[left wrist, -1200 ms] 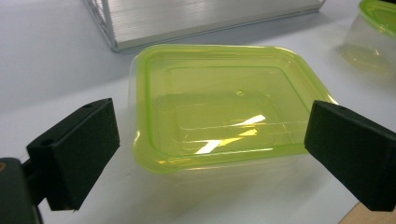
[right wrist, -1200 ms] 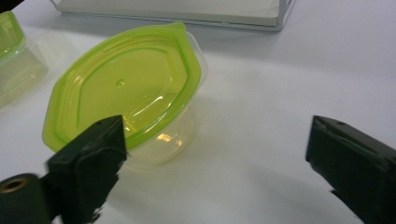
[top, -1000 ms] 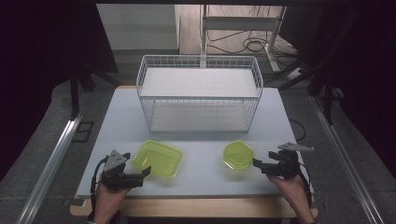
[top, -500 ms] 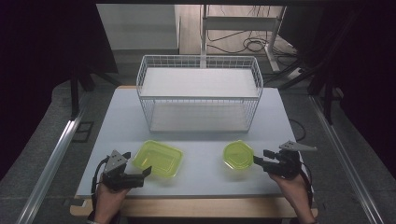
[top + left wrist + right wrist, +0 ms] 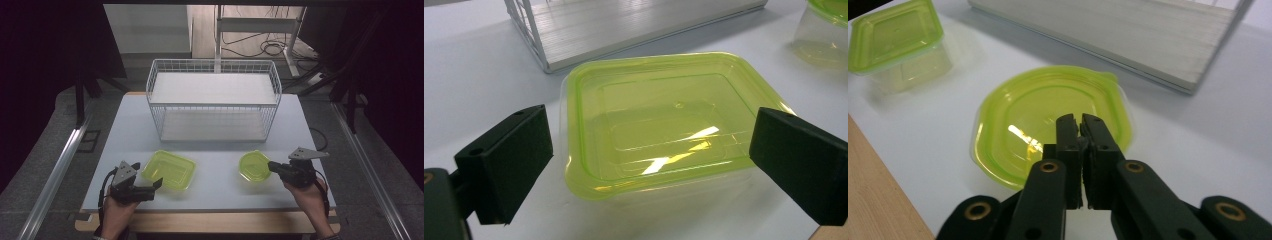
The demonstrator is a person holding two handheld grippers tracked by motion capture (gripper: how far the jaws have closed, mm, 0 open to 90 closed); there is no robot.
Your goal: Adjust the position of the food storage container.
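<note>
A rectangular yellow-green lidded container point(image 5: 169, 170) sits on the white table near the front left. My left gripper point(image 5: 146, 175) stands open at its left side. In the left gripper view the jaws flank the container point(image 5: 664, 125) without touching it, the gripper point(image 5: 652, 135) wide open. A round yellow-green container point(image 5: 254, 166) sits front right. My right gripper point(image 5: 271, 166) is at its right edge. Its jaws have just been closing and now meet, shut point(image 5: 1079, 122), above the round lid point(image 5: 1048, 115). I see nothing between them.
A white wire basket point(image 5: 212, 100) stands across the middle of the table behind both containers; its floor point(image 5: 1108, 35) lies just beyond the round one. The table's wooden front edge point(image 5: 210, 222) runs by the person's hands. Dark metal rails line both sides.
The right gripper's jaws went from open to shut, and it moved a little left over the round container's edge and rose slightly. The left gripper and both containers stayed put.
</note>
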